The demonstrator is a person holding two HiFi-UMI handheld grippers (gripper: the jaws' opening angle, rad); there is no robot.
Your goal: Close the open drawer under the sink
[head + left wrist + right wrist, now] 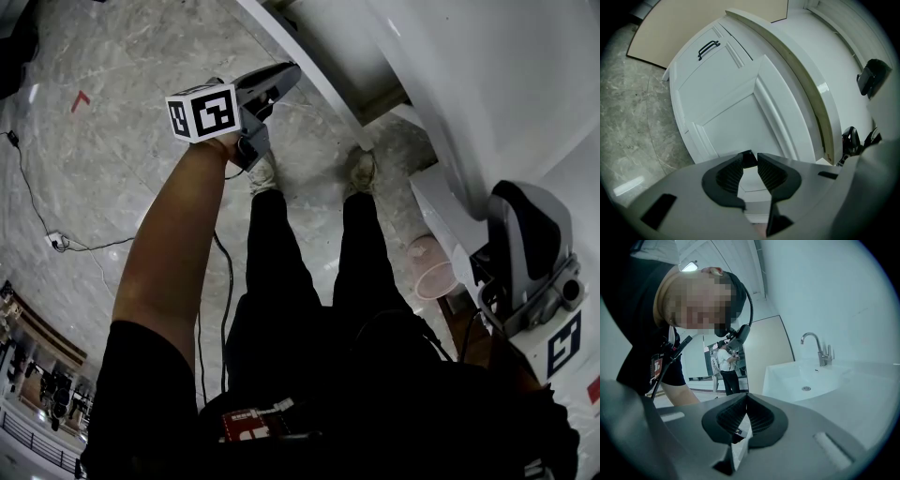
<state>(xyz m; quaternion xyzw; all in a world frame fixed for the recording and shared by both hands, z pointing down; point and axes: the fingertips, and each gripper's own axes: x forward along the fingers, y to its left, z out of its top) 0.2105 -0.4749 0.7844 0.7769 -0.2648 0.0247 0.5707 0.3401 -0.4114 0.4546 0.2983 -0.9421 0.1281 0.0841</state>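
At the centre of the left gripper view, the white panelled drawer front (736,117) appears to stand proud of the neighbouring white panelled front (701,70) at upper left. Both sit below the curved pale countertop edge (801,79). The left gripper (750,160) hangs near the drawer front, its jaws barely apart, a thin slit between them and nothing in it. The right gripper (746,397), at the lower middle of its own view, has its jaws pressed together on nothing and looks across the white basin sink (806,378).

To close the drawer well, I judge the left gripper should meet the panel flat near its middle with jaws narrow. It should then push straight in until the front sits flush with its neighbour, since an off-centre shove could skew it.

Counted: two grippers, two panelled fronts, one black bar handle (708,49), one chrome tap (816,347), and one pink round bin (431,267).
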